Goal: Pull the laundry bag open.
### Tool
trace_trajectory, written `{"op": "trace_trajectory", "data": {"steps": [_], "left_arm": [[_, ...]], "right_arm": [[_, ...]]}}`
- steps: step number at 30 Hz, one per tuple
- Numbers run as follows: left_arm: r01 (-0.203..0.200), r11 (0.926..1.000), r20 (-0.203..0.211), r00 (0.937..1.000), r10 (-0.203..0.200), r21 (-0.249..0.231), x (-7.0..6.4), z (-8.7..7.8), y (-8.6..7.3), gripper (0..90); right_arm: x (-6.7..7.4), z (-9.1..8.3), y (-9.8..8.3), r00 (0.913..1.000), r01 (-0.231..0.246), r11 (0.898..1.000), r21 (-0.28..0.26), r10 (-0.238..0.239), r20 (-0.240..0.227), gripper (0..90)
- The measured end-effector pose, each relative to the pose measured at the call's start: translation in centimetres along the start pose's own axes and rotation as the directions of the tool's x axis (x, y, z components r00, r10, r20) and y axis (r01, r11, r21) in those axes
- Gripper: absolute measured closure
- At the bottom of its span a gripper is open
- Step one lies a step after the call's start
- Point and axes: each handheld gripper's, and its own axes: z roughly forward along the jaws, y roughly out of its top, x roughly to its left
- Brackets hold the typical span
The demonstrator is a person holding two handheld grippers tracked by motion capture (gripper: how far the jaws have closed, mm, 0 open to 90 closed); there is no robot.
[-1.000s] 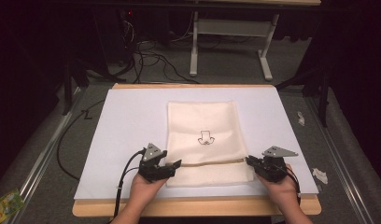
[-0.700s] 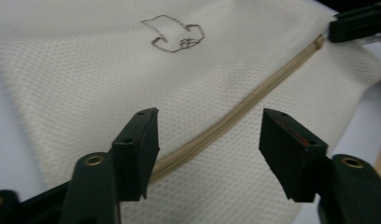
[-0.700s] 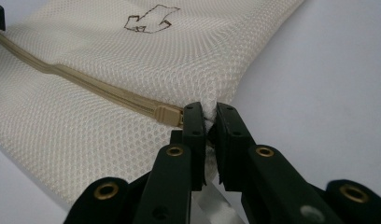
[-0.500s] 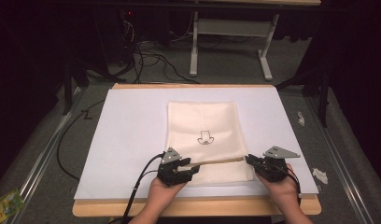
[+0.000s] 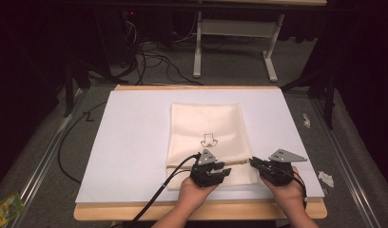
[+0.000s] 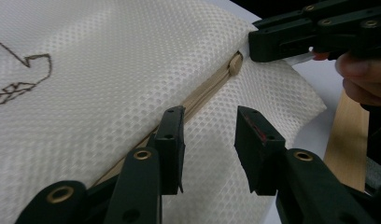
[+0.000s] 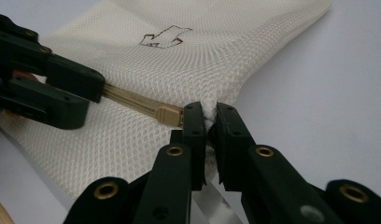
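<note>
A cream honeycomb-mesh bag (image 5: 208, 137) with a tan zipper (image 6: 205, 93) lies flat near the table's (image 5: 135, 142) front edge. The right gripper (image 7: 208, 122) pinches the bag's mesh edge beside the zipper's end. The left gripper (image 6: 208, 135) hovers over the zipper, jaws apart.

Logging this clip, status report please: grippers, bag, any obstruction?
Right gripper shut on mesh bag edge by zipper pull. Left gripper open over zipper. No obstruction seen.

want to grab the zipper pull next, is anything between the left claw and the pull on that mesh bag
Nothing visible. The left claw hangs open over the zipper track, and the tan zipper pull lies farther along the track on the mesh bag, with bare mesh between. The right claw pinches the bag's edge beside the pull.
</note>
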Motion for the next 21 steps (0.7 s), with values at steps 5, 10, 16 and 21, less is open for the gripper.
{"op": "trace_trajectory", "data": {"steps": [5, 10, 16, 21], "left_arm": [[0.008, 1.0000, 0.016, 0.9998, -0.008, 0.000, -0.4, 1.3, 0.4, 64.4], [0.017, 0.9998, 0.032, 0.9993, -0.017, -0.004, -0.9, 2.0, 0.7, 69.0], [0.033, 0.9994, 0.032, 0.9989, -0.033, -0.012, -1.0, 2.3, 0.9, 73.3], [0.016, 0.9997, 0.023, 0.9996, -0.015, -0.021, -1.2, 2.6, 1.1, 77.4]], "right_arm": [[0.1, 0.0, 0.0, 1.0000, 0.002, 1.000, -0.004, -0.002, -0.006, 84.8], [0.2, -0.1, 0.0, 0.9999, 0.006, 1.000, -0.003, -0.006, -0.010, 84.9], [0.5, -0.1, 0.1, 0.9998, 0.013, 1.000, -0.011, -0.013, -0.014, 84.9], [0.8, -0.2, 0.0, 0.9997, 0.021, 1.000, -0.009, -0.021, -0.016, 84.9]]}}
